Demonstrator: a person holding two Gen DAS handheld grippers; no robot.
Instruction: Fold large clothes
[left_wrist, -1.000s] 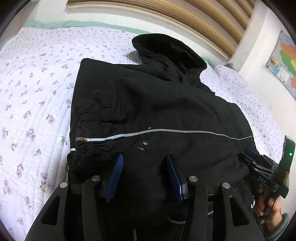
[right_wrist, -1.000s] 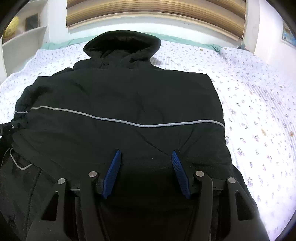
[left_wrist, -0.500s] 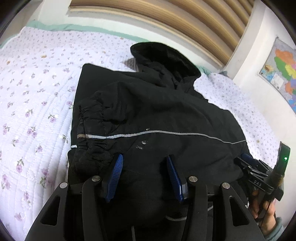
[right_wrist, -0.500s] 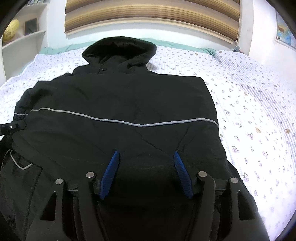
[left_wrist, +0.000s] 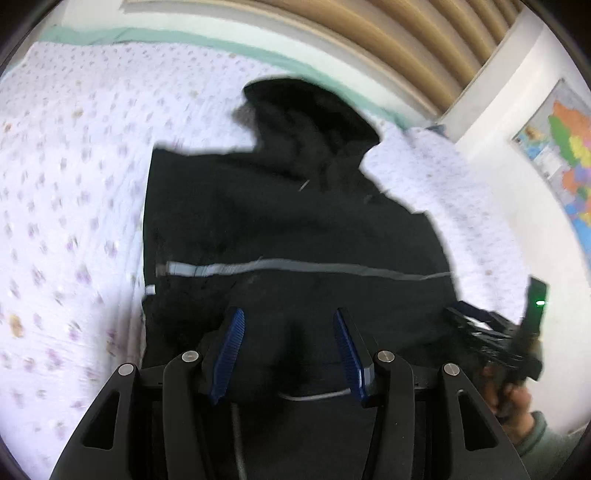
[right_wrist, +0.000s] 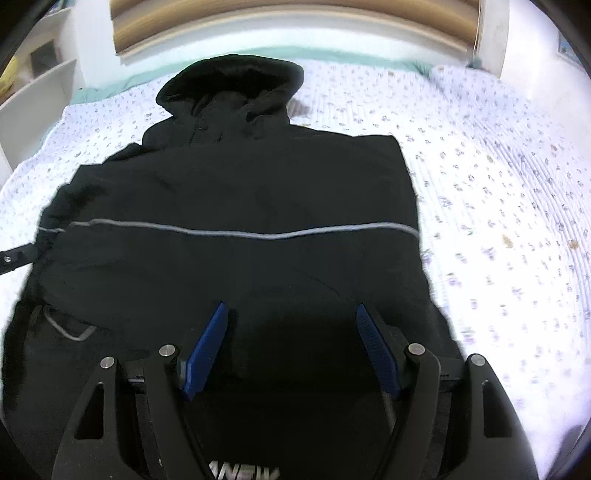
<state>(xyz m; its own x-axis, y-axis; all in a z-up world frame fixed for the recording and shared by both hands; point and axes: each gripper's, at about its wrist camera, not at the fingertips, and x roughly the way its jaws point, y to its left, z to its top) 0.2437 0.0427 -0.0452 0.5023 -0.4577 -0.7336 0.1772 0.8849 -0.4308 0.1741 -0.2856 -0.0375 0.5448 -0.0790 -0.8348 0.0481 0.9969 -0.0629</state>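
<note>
A black hooded jacket (left_wrist: 295, 221) (right_wrist: 240, 184) lies flat on the bed, its hood (right_wrist: 232, 81) at the far end and a grey reflective stripe (right_wrist: 258, 234) across its middle. My left gripper (left_wrist: 288, 317) hovers open over the jacket's near left part, and no fabric is pinched between its blue pads (left_wrist: 229, 347). My right gripper (right_wrist: 291, 308) hangs over the near right part. Its jaws are opening, and only the flat jacket shows below the gap. In the left wrist view the right gripper (left_wrist: 476, 321) appears at the jacket's right edge, held by a hand (left_wrist: 517, 402).
The bed's white floral quilt (left_wrist: 66, 166) (right_wrist: 498, 184) spreads wide on both sides of the jacket. A slatted wooden headboard (left_wrist: 406, 29) stands behind the hood. A coloured map (left_wrist: 561, 155) hangs on the right wall. White shelves (right_wrist: 33, 96) are at the far left.
Both grippers have risen away from the jacket, which now looks smaller in both views. The right gripper's fingers have spread wider. The left gripper's gap is unchanged.
</note>
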